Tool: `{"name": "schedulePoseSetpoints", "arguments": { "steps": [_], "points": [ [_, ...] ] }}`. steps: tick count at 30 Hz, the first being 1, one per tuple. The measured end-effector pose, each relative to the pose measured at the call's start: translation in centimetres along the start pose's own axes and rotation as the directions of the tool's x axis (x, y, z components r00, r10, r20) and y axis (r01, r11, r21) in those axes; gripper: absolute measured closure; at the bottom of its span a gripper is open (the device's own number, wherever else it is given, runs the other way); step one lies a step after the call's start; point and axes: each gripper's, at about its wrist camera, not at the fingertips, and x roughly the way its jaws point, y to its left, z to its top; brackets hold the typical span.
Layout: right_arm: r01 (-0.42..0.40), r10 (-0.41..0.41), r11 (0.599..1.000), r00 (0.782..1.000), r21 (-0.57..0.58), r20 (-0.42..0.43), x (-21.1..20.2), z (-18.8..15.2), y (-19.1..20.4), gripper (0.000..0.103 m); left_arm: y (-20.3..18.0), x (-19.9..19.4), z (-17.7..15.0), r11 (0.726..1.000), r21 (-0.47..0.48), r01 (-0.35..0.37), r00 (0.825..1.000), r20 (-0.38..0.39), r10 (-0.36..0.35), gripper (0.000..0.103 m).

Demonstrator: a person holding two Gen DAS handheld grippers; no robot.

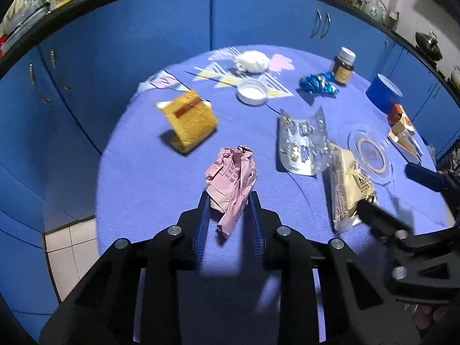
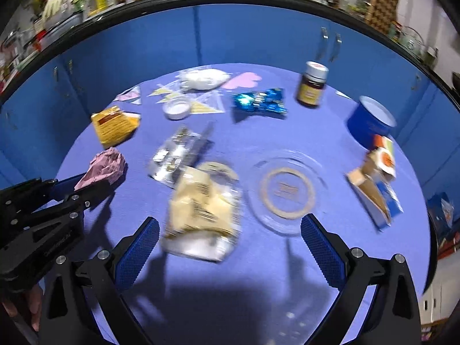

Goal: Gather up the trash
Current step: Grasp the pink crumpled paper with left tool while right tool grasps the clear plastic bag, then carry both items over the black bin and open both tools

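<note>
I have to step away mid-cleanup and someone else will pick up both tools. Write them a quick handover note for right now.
Left tongs: closed on the pink paper wad, which is at the near left of the table.
Right tongs: open, empty, over the cream wrapper.
Loose on the table: yellow packet, blister pack, blue foil wrapper, white wad, white lid, torn carton.
Also there: brown bottle, blue tub, glass dish.
Done: nothing visibly binned; no bin in view.
Left: lift the wad, grab the wrapper, then the rest.
</note>
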Motion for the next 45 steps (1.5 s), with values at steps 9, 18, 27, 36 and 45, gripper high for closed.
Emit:
{"name": "schedulePoseSetpoints", "arguments": {
  "steps": [9, 18, 27, 36, 45],
  "points": [
    [-0.031, 0.029, 0.998, 0.999, -0.059, -0.031, 1.6, 0.3, 1.9, 0.059, 1.1, -0.4, 0.3, 1.000, -0.025, -0.009, 1.000, 0.019, 0.010, 0.075],
    [-0.029, 0.032, 0.999, 0.998, -0.040, 0.057, -1.9, 0.3, -0.6, 0.076, -1.6, -1.4, 1.0, 1.000, 0.007, 0.018, 0.999, 0.051, -0.018, 0.075],
    [0.060, -0.070, 0.994, 0.991, 0.089, 0.118, -4.8, -0.1, -7.7, 0.076, -8.9, -2.2, 3.4, 0.986, 0.113, 0.124, 0.990, 0.055, -0.131, 0.075],
    [0.150, -0.186, 0.963, 0.971, 0.223, 0.149, -7.8, -1.7, -15.7, 0.076, -17.2, -1.8, 5.3, 0.953, 0.230, 0.198, 0.977, 0.031, -0.210, 0.075],
    [0.211, -0.262, 0.926, 0.956, 0.314, 0.131, -9.3, -4.0, -22.0, 0.076, -24.2, -1.1, 6.2, 0.925, 0.317, 0.212, 0.972, 0.027, -0.232, 0.075]
  ]
}}
